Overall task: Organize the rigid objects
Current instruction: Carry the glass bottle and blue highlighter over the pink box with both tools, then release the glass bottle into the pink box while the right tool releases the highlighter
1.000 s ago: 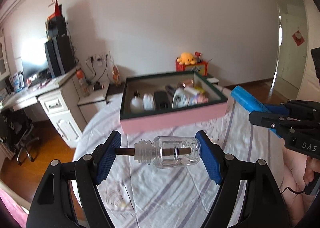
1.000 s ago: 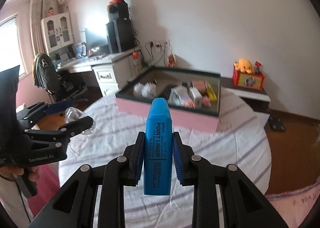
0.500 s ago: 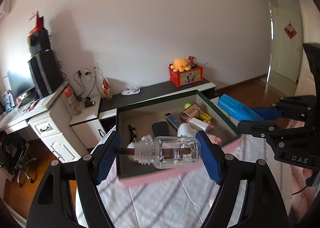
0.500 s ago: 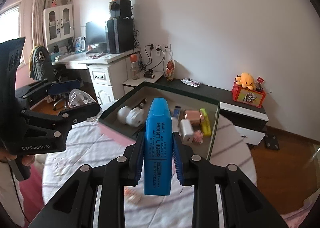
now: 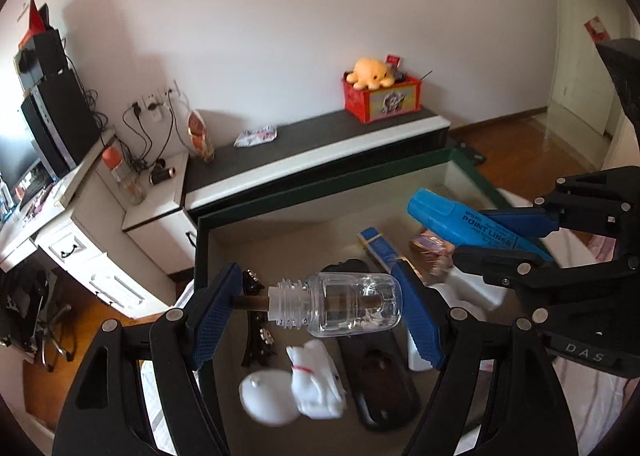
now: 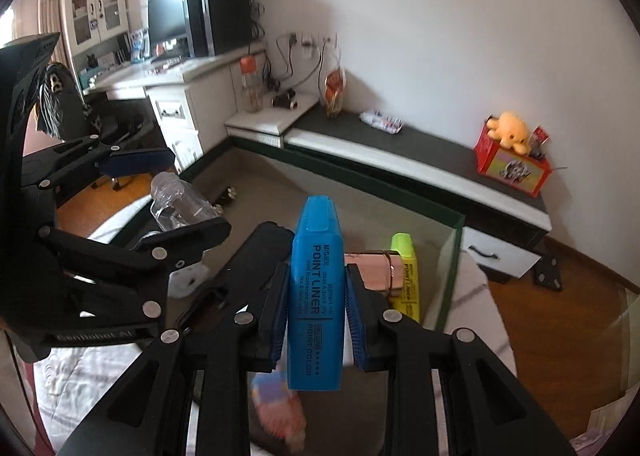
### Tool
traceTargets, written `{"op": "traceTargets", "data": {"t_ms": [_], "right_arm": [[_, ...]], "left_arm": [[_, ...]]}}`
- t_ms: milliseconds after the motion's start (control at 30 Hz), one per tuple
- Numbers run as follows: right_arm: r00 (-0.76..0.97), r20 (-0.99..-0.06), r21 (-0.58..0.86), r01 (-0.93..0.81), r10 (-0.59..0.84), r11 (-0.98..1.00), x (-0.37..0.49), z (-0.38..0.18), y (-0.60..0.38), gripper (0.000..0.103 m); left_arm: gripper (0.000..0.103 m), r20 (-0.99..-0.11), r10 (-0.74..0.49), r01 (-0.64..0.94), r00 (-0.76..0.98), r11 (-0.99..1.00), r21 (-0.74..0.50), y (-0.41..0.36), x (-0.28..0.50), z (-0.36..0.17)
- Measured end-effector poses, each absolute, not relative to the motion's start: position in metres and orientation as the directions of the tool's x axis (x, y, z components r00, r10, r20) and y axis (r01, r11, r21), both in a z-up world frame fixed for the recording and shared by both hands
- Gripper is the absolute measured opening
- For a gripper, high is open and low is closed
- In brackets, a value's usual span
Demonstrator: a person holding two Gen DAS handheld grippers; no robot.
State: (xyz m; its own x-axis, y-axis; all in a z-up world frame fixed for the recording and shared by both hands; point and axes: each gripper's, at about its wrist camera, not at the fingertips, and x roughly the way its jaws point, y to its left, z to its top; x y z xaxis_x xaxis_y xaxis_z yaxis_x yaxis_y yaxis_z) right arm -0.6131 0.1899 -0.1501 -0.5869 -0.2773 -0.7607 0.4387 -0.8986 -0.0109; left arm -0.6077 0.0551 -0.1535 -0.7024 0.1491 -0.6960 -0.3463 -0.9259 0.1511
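Note:
My left gripper (image 5: 316, 308) is shut end to end on a clear plastic bottle (image 5: 340, 306) lying sideways, held above the left part of the green-rimmed box (image 5: 320, 186). My right gripper (image 6: 316, 300) is shut on a blue Point Liner highlighter (image 6: 318, 288), upright, above the box's right part. The highlighter (image 5: 472, 228) and right gripper (image 5: 508, 240) also show in the left wrist view. The bottle (image 6: 180, 204) shows in the right wrist view.
The box holds a white figurine (image 5: 316, 384), a white egg shape (image 5: 266, 402), a black case (image 5: 380, 388), a black hair clip (image 5: 256, 320), a yellow highlighter (image 6: 406, 276) and a rose-gold tube (image 6: 370, 270). Beyond it stands a low cabinet (image 5: 320, 148) with a red toy crate (image 5: 380, 96).
Both grippers have moved forward from over the striped cloth to above the box, each keeping its object. The box contents are now directly below.

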Motion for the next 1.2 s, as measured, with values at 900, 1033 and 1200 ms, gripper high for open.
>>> {"op": "traceTargets", "data": {"t_ms": [900,1033,1200], "right_arm": [[-0.551,-0.771,0.043,0.455,-0.319,-0.889,-0.611,-0.149,0.178,0.028],[-0.592,-0.741,0.032,0.439,-0.316,-0.898,-0.595,-0.133,0.181,0.057],[-0.645,-0.697,0.014,0.423,-0.312,-0.906,-0.56,-0.109,0.188,0.079]], "left_arm": [[0.099,-0.659,0.065,-0.262,-0.749,-0.943,0.204,0.036,-0.575,-0.14],[0.102,-0.621,0.068,-0.246,-0.781,-0.947,0.205,0.031,-0.549,-0.123],[0.102,-0.574,0.079,-0.229,-0.815,-0.954,0.194,0.023,-0.51,-0.103]]}}
